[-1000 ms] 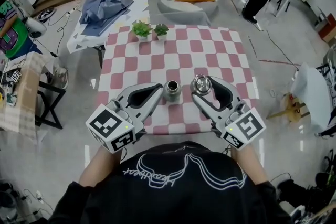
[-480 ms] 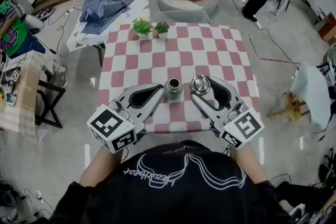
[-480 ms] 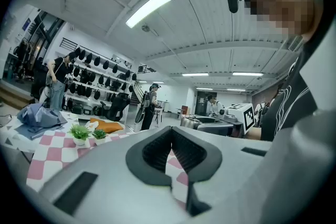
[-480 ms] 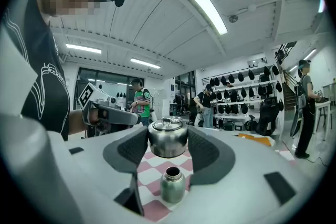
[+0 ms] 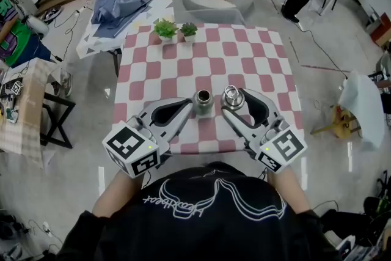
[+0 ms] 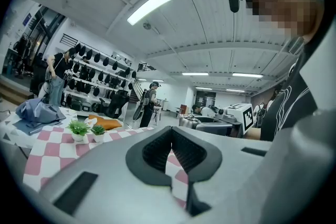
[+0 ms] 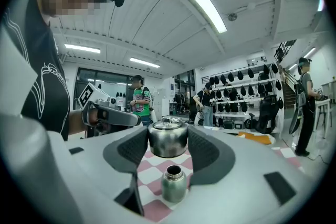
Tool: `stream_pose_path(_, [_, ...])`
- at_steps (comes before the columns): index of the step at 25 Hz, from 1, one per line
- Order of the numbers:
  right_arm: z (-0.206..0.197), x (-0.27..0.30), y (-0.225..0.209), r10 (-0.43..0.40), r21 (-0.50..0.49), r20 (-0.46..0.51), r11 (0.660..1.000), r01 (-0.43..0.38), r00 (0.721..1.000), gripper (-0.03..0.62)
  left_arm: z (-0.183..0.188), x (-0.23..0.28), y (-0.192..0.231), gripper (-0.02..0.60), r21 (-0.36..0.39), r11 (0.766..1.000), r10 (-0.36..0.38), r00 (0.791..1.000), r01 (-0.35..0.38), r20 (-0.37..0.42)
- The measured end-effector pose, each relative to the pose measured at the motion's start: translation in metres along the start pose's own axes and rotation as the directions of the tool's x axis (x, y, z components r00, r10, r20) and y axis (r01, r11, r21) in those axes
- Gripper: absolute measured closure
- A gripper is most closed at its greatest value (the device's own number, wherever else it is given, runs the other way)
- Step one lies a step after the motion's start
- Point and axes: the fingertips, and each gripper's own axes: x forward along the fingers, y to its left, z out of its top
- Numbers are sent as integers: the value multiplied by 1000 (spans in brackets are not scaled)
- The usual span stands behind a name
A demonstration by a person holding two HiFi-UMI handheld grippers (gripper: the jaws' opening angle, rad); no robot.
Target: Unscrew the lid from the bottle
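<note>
R: my right fingers (image 7: 131,150) grip the steel lid (image 7: 168,139), clear of bottle (image 7: 173,186) | L: left fingers (image 6: 156,152) closed, empty | RISK: a bump could topple the unheld bottle

On the pink-and-white checked cloth surface (image 5: 244,52), the small open-necked steel bottle (image 5: 202,102) stands upright toward the near edge. A small green potted plant (image 5: 165,28) and a second potted plant (image 5: 189,29) just right of it sit at the far edge, at the bottle's 11 o'clock and well apart from it. The domed steel lid (image 5: 231,96) is held clear of the surface just beside the bottle at its 3 o'clock, between the jaws of the grey right gripper (image 5: 233,98), which reaches in from 5 o'clock. The grey left gripper (image 5: 185,106), jaws together on nothing, lies just beside the bottle at its 9 o'clock.
</note>
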Motion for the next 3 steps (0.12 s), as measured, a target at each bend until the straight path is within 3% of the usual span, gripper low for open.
stream_pose_path(3, [-2, 2, -1, 1, 6, 2, 1000, -1, 1000, 350, -3, 1, 2, 575, -5, 1000, -1, 1000, 1, -2])
